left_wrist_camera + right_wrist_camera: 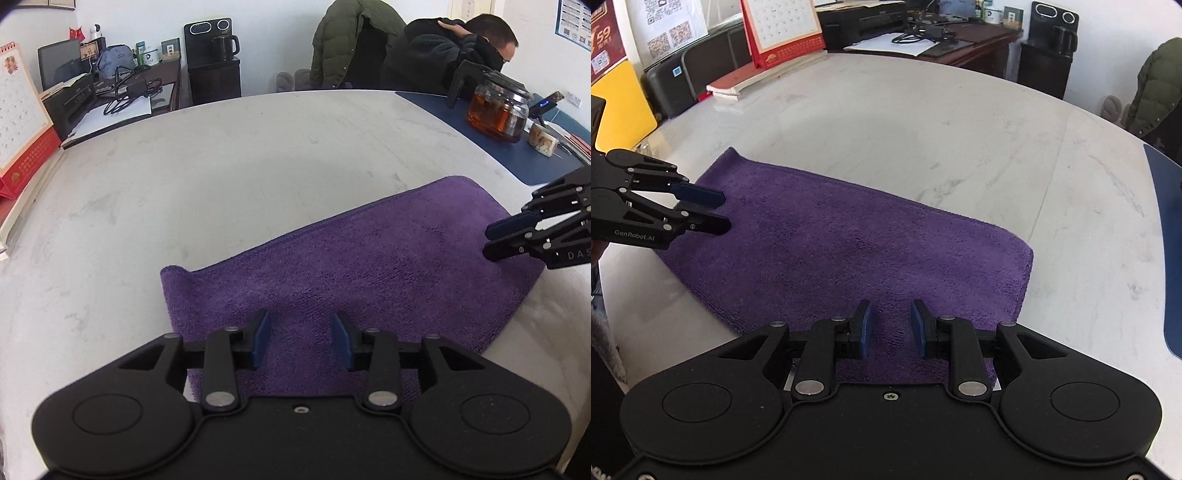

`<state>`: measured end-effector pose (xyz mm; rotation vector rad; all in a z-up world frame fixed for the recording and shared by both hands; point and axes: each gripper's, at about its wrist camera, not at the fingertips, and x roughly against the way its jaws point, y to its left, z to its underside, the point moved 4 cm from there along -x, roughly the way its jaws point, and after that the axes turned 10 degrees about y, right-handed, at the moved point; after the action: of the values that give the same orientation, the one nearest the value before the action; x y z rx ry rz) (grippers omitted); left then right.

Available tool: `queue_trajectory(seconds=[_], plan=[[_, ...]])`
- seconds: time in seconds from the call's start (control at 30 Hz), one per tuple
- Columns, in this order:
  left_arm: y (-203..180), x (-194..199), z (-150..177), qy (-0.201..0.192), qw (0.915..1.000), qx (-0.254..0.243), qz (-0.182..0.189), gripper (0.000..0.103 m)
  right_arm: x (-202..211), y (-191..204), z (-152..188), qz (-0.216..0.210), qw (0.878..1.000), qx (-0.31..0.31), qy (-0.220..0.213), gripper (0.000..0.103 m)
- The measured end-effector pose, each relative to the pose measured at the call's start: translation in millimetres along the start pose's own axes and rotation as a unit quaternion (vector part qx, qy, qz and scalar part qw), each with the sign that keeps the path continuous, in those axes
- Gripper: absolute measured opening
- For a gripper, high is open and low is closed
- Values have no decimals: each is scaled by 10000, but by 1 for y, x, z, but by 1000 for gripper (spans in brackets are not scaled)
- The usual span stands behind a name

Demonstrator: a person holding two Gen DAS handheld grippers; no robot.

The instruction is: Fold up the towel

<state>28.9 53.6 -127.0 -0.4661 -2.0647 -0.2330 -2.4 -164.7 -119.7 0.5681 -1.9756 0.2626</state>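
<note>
A purple towel (pixel 369 258) (pixel 849 251) lies flat on the white marble table (pixel 221 166), folded into a long strip with a rounded fold along one short end. My left gripper (pixel 301 325) (pixel 724 211) hovers over one end of the strip, its blue-padded jaws apart with nothing between them. My right gripper (pixel 891 310) (pixel 487 242) hovers over the opposite end, jaws parted by a narrower gap, also with nothing gripped. Both point down toward the cloth from its near long edge.
A glass teapot of tea (pixel 496 110) stands on a blue mat (pixel 480 122) (pixel 1171 240) at the table's far right. A person (pixel 443 48) sits behind it. A red desk calendar (pixel 18 110) (pixel 783 29) and stacked books stand at the table's left edge.
</note>
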Motion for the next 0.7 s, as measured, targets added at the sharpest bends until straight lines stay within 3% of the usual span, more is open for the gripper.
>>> queue_trajectory(seconds=[0.2, 0.7], plan=[[12, -25, -40, -88, 9973, 720, -86, 36, -12, -21, -22, 168, 9995, -255, -84, 23], [7, -28, -51, -295, 9951, 827, -456, 38, -26, -38, -42, 363, 9988, -318, -24, 25]])
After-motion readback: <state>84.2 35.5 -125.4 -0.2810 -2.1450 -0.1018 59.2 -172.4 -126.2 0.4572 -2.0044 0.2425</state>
